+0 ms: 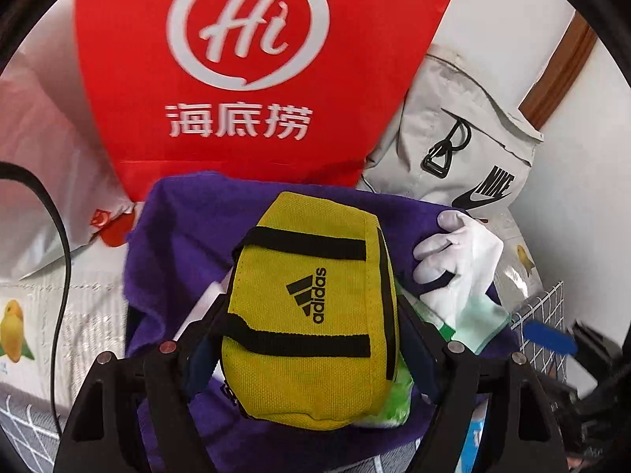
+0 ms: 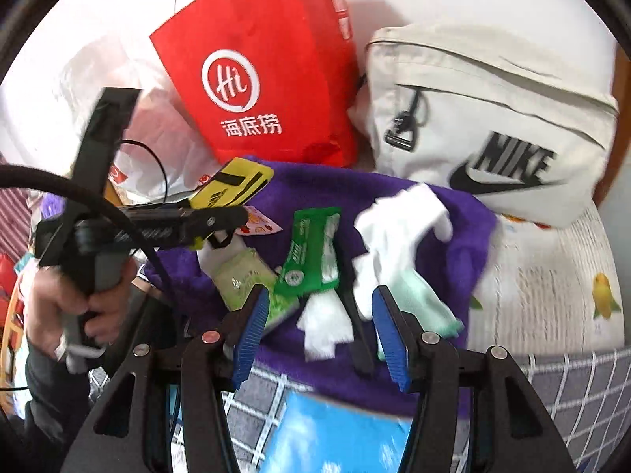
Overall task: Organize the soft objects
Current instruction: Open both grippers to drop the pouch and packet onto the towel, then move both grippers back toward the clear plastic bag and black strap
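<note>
**Yellow pouch in the left jaws, right gripper standing wide**

Left wrist view: the left gripper (image 1: 311, 339) is closed on a yellow pouch (image 1: 311, 311) with black straps and a sports logo, pinched across its middle and filling the centre of the frame. Below it lies a purple towel (image 1: 177, 228); at 3 o'clock on the towel sits a white glove (image 1: 461, 252). At 12 o'clock a red paper bag (image 1: 252, 59) stands upright, and at 2 o'clock a grey sling bag (image 1: 465, 149) leans beside it. A sliver of green packet (image 1: 398, 402) shows under the pouch's lower right edge.

Right wrist view: the right gripper (image 2: 323, 331) stands wide with nothing between its blue pads (image 2: 252, 331). Just beyond the fingertips, at 12 o'clock, a green tissue packet (image 2: 315, 252) lies on the towel, and the glove lies at 1 o'clock. At 9 to 10 o'clock the left gripper carries the pouch clear above the towel; motion blur makes it hard to tell how high.

Handling, as a judgement: the pouch looks light, woven and squashy, so it should yield under the jaws rather than slip, and the mid-body pinch across the straps seems sound. The glove is limp; it is best taken at the bunched cuff. The tissue packet's film looks slick, so grip it across its narrow width.
</note>
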### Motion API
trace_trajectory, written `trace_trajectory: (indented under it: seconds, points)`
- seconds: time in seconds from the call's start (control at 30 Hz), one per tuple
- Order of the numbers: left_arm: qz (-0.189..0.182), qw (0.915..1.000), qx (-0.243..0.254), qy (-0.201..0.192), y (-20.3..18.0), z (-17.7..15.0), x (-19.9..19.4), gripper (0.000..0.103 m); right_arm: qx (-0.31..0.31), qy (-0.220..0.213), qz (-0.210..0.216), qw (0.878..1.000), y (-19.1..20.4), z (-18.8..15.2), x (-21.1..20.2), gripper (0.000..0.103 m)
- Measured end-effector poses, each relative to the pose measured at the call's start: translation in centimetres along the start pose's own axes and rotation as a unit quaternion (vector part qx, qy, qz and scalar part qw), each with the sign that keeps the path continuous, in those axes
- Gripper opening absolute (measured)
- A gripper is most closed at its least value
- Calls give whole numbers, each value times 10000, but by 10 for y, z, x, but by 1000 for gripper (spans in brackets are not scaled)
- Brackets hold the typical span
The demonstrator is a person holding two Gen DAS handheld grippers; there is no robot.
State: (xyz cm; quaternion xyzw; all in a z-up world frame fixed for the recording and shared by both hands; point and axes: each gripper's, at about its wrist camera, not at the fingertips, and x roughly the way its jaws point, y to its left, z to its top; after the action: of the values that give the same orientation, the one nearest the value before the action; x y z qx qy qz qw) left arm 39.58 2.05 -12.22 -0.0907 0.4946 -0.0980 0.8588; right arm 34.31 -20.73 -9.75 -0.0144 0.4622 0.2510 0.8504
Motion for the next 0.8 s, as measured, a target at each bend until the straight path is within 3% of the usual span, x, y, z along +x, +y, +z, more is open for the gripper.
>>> trace_trajectory:
  seconds: [0.3, 0.47, 0.8]
  points:
    - [124, 9996, 26, 252, -7, 7, 24, 79, 481, 51, 38, 9988, -24, -36, -13, 54]
    - [144, 9995, 96, 263, -12, 9, 26, 92, 608, 73, 126, 9980, -27, -45, -13, 54]
    - [365, 9992, -88, 119, -3, -6, -9, 92, 596, 70, 279, 9978, -15, -62, -27, 54]
